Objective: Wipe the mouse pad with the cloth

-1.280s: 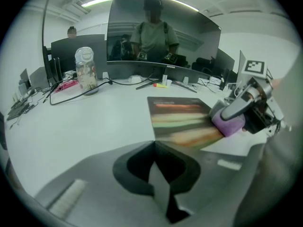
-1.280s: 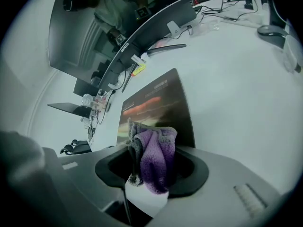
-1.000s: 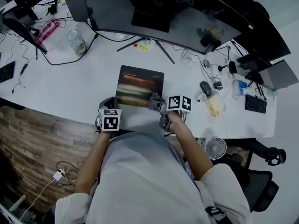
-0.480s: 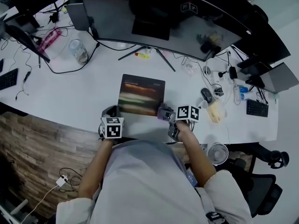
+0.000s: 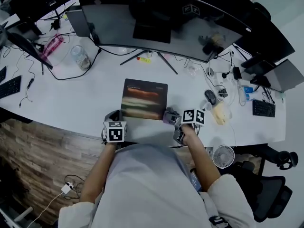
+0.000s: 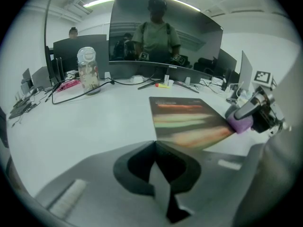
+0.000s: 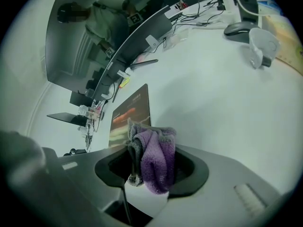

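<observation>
Centrally, the dark mouse pad [image 5: 144, 99] lies flat on the white desk [image 5: 71, 94], in front of a curved monitor [image 5: 161, 18]. Right gripper [image 7: 150, 176]: jaws pinch a bunched purple cloth [image 7: 157, 157], held at the pad's near right corner. Left gripper [image 6: 160, 174]: jaws pressed together with nothing between them, positioned just beside the pad's near left corner.

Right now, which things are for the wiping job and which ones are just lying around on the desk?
For the job:
- cloth, pinched in the right gripper
- mouse pad

Just lying about:
- clear bottle
- computer mouse
- keyboard
- monitor
- left gripper, shut and empty
</observation>
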The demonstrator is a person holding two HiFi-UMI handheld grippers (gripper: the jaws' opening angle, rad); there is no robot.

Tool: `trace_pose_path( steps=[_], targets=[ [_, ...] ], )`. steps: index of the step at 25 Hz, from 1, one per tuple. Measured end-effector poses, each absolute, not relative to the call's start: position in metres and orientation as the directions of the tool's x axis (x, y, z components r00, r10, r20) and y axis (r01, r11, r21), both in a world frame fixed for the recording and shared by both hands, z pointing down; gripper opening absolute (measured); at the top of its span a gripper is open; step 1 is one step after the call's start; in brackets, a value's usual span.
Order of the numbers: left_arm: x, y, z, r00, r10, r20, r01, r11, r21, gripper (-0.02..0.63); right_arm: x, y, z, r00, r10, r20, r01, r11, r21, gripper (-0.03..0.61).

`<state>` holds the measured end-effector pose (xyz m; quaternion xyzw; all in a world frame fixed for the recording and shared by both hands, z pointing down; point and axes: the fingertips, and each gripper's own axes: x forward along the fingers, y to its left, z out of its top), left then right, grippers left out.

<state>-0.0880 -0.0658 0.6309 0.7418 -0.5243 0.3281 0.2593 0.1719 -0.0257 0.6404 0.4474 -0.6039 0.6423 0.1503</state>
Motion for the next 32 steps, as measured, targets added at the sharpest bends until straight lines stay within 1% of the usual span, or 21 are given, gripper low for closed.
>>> trace_pose_path(
  steps=[6,13,15,19,22,26,32],
  targets=[
    [-0.088,-0.066,0.635,0.240,-0.605,0.759,-0.948,-0.316,0.047,0.000,0.179,-0.024,0.638,-0.538,-0.376,0.754,-0.731,-0.237,-0.640,0.199],
    [-0.090,-0.063,0.627,0.309,-0.606,0.733,-0.948,-0.263,0.181,0.000,0.182,-0.032,0.612,-0.530,-0.486,0.695,-0.735,-0.146,-0.662,0.199],
    [-0.097,-0.058,0.620,0.323,-0.609,0.724,-0.946,-0.233,0.226,0.000,0.180,-0.033,0.604,-0.527,-0.499,0.688,-0.752,-0.103,-0.651,0.199],
    [-0.107,-0.062,0.586,0.340,-0.660,0.670,-0.939,-0.193,0.285,0.000,0.171,-0.037,0.582,-0.518,-0.510,0.687,-0.813,0.045,-0.580,0.199],
    [-0.100,-0.066,0.556,0.375,-0.688,0.622,-0.925,-0.230,0.303,0.000,0.164,-0.041,0.561,-0.522,-0.536,0.664,-0.828,0.131,-0.545,0.199],
    [-0.094,-0.067,0.520,0.388,-0.721,0.574,-0.921,-0.275,0.277,0.000,0.160,-0.047,0.538,-0.508,-0.556,0.658,-0.851,0.206,-0.483,0.198],
    [-0.080,-0.063,0.474,0.442,-0.751,0.490,-0.896,-0.338,0.290,0.000,0.163,-0.052,0.495,-0.507,-0.621,0.597,-0.856,0.279,-0.436,0.198]
  ],
)
